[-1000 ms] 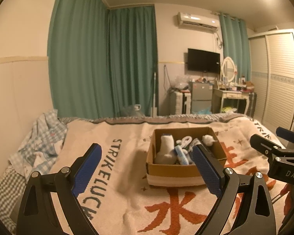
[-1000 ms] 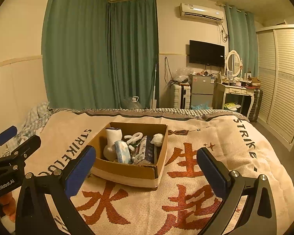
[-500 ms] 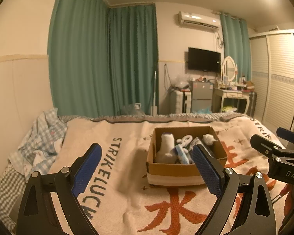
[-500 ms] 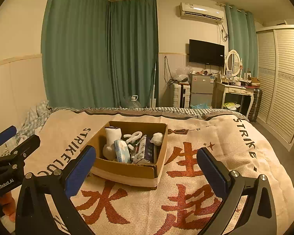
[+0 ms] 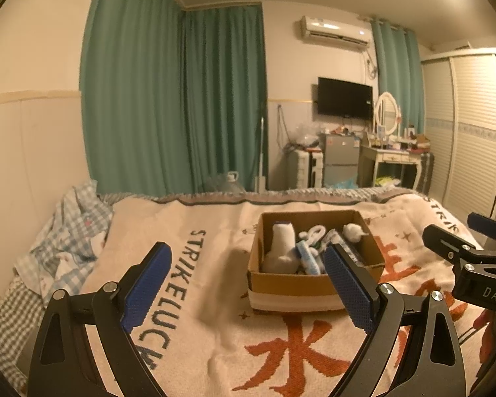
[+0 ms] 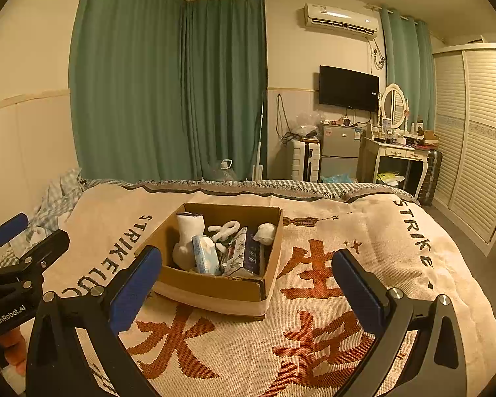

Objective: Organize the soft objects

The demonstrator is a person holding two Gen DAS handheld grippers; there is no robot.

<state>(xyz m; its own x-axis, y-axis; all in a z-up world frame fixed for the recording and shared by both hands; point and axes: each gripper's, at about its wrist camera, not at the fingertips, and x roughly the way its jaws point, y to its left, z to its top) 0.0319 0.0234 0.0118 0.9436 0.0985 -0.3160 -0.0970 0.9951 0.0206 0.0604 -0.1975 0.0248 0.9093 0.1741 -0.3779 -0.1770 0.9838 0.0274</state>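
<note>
A cardboard box (image 5: pixel 294 289) (image 6: pixel 215 292) sits on the bed's blanket. It holds a white sock (image 5: pixel 282 244) (image 6: pixel 186 236), a blue tissue pack (image 6: pixel 205 254), a white looped toy (image 6: pixel 226 230), a white fluffy ball (image 6: pixel 266 233) and a patterned packet (image 6: pixel 244 253). My left gripper (image 5: pixel 248 284) is open and empty, held above the blanket just short of the box. My right gripper (image 6: pixel 248 281) is open and empty, also short of the box. Each gripper shows at the edge of the other's view, the right one (image 5: pixel 473 258) and the left one (image 6: pixel 13 264).
The beige blanket (image 6: pixel 314 347) with orange characters covers the bed. A crumpled checked cloth (image 5: pixel 66 238) lies at the left by the wall. Beyond the bed's far edge stand green curtains (image 6: pixel 168 92), a small fridge (image 6: pixel 339 152), a dressing table (image 6: pixel 396 155) and a wardrobe (image 6: pixel 479 132).
Both views have shifted very slightly; the box and its contents have not moved. Both grippers stay open.
</note>
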